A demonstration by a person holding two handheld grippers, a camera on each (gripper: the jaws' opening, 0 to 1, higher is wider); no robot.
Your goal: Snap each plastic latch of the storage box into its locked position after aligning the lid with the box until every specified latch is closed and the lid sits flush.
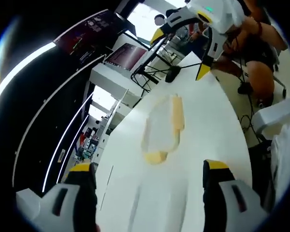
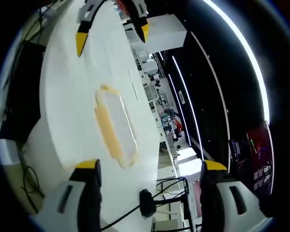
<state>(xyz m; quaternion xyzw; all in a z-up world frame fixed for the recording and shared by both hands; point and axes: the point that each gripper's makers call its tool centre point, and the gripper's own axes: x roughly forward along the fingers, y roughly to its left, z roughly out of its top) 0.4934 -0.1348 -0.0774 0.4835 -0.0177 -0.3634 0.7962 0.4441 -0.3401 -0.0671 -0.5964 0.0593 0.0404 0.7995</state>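
A clear storage box (image 1: 160,126) with its lid on lies on the white table (image 1: 212,125). A yellow latch (image 1: 177,113) runs along one long side and another yellow latch (image 1: 154,157) sits at the end nearest my left gripper (image 1: 149,166). That gripper is open and hovers short of the box with nothing between its jaws. My right gripper (image 1: 180,53) faces it from the far end of the table. In the right gripper view the box (image 2: 117,121) lies between my open right gripper (image 2: 150,166) and the open left gripper (image 2: 112,37). Neither touches the box.
A black stand base with cables (image 1: 172,73) sits on the table beyond the box, close to the right gripper (image 2: 146,203). A person (image 1: 256,48) is seated past the table's far edge beside a white chair (image 1: 275,116). Monitors (image 1: 128,54) stand at the left.
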